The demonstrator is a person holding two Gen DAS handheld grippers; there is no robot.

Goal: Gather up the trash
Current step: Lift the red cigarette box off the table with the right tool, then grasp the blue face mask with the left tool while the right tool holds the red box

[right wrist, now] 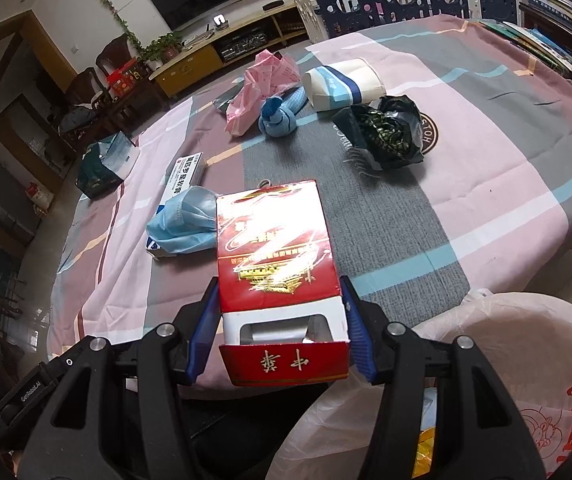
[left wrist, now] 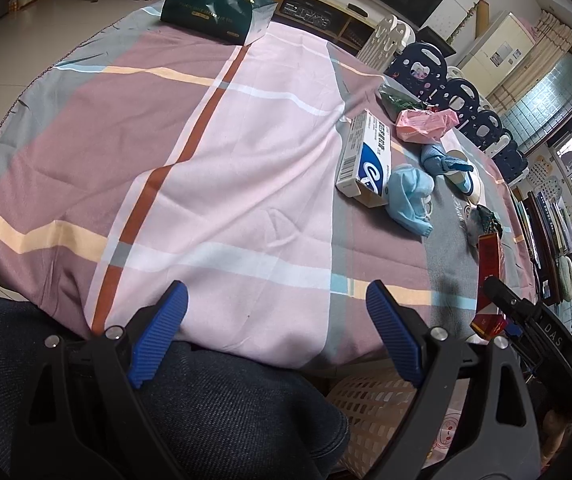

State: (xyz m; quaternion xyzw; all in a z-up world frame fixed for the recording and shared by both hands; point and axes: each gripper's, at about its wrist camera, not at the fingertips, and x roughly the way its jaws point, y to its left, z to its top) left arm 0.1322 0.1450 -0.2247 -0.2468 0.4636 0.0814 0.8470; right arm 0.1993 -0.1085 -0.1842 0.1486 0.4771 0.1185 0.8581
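My right gripper [right wrist: 280, 320] is shut on a red cigarette pack [right wrist: 276, 252] with its lid flipped open, held above the near table edge; the pack [left wrist: 489, 280] also shows in the left wrist view beside the right gripper [left wrist: 505, 312]. A trash bin lined with a white plastic bag [right wrist: 505, 360] stands just right of it, below the table. My left gripper [left wrist: 276, 312] is open and empty over the near edge. On the cloth lie a blue face mask [right wrist: 184, 220], a white medicine box [left wrist: 363, 160], a pink wrapper [right wrist: 264, 84], a blue knotted cloth [right wrist: 280, 118], a paper cup [right wrist: 343, 84] and a dark crumpled wrapper [right wrist: 385, 132].
A green paper bag [left wrist: 214, 10] lies at the far side of the checked tablecloth [left wrist: 206, 160]. A woven basket [left wrist: 365, 408] sits under the table edge, next to a person's dark trouser leg [left wrist: 206, 400]. Plastic fence panels [left wrist: 445, 80] and a TV cabinet [right wrist: 222, 50] stand beyond.
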